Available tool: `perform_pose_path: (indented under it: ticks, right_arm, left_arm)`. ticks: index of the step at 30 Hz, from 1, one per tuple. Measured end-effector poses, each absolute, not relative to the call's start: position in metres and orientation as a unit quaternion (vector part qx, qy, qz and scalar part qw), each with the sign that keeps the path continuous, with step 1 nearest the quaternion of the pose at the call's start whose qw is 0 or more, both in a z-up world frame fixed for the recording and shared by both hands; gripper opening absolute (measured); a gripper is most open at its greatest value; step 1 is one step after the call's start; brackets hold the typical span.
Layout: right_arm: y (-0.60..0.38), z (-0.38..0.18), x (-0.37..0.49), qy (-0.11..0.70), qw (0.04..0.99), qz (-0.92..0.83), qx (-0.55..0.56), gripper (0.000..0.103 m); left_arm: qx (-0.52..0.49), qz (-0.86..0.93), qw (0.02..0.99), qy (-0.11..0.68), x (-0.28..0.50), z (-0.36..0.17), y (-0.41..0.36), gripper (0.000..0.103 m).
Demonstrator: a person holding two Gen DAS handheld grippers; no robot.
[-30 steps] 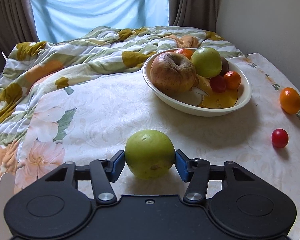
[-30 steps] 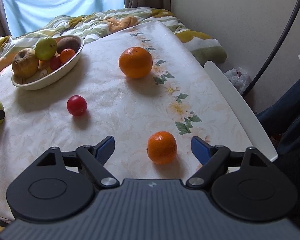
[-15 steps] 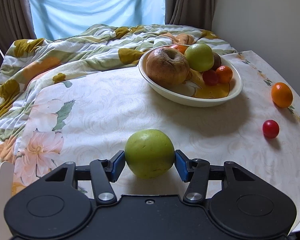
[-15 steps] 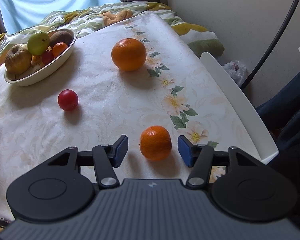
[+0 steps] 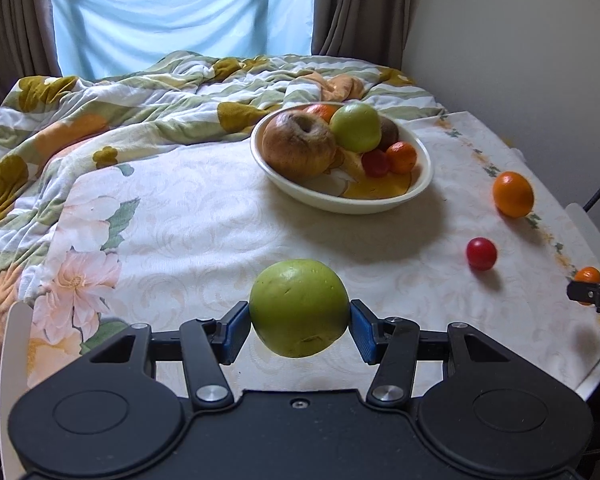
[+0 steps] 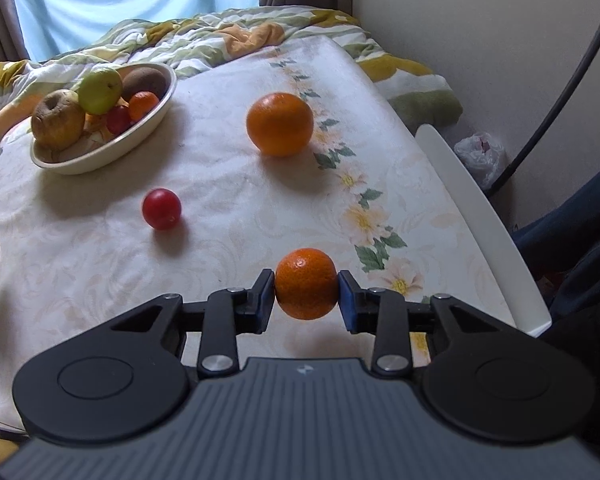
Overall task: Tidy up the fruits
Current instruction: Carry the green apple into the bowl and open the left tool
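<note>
My left gripper [image 5: 299, 326] is shut on a green apple [image 5: 299, 307] and holds it above the tablecloth, short of the cream fruit bowl [image 5: 342, 201]. The bowl also shows in the right wrist view [image 6: 100, 158] at far left and holds several fruits. My right gripper [image 6: 306, 300] is shut on a small mandarin [image 6: 306, 283], lifted just off the table. A large orange [image 6: 280, 124] and a red cherry tomato [image 6: 161, 208] lie loose on the table; both also show in the left wrist view, the orange [image 5: 513, 194] and the tomato [image 5: 481, 254].
A floral quilt [image 5: 100, 120] is bunched along the table's far and left sides. A wall [image 6: 480, 20] stands to the right. The white table edge [image 6: 480, 216] runs along the right, with a black cable [image 6: 560, 92] and a plastic bag [image 6: 478, 152] beyond it.
My right gripper closed on the small mandarin and raised it slightly. My left gripper lifted the green apple higher and pulled back from the bowl.
</note>
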State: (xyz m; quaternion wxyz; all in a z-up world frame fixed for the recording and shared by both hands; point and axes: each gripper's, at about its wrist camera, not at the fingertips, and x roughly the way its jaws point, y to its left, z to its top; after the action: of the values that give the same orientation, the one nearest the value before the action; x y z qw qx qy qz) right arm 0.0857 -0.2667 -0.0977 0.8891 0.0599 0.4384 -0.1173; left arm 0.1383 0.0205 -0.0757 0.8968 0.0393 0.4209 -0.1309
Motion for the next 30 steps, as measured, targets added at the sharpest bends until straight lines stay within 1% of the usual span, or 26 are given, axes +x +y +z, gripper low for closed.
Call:
perform_pose_path:
  ticks: [6, 14, 22, 30]
  right_arm:
    - [-0.256, -0.059, 0.089, 0.425, 0.899, -0.095, 0.049, 0.049]
    - [-0.243, -0.016, 0.107, 0.420, 0.905, -0.051, 0.035, 0.049]
    - [-0.246, 0.002, 0.145, 0.410, 0.912, -0.007, 0.019, 0.049]
    - [-0.256, -0.002, 0.198, 0.413, 0.909, 0.049, -0.002, 0.049]
  left_arm:
    - [0.039, -0.138, 0.905, 0.400, 0.132, -0.040, 0.019, 0.058]
    - [0.049, -0.156, 0.914, 0.371, 0.133, -0.010, 0.012, 0.058]
    - [0.042, -0.149, 0.918, 0.365, 0.152, 0.003, -0.005, 0.058]
    - [0.021, -0.109, 0.922, 0.370, 0.182, -0.002, -0.033, 0.058]
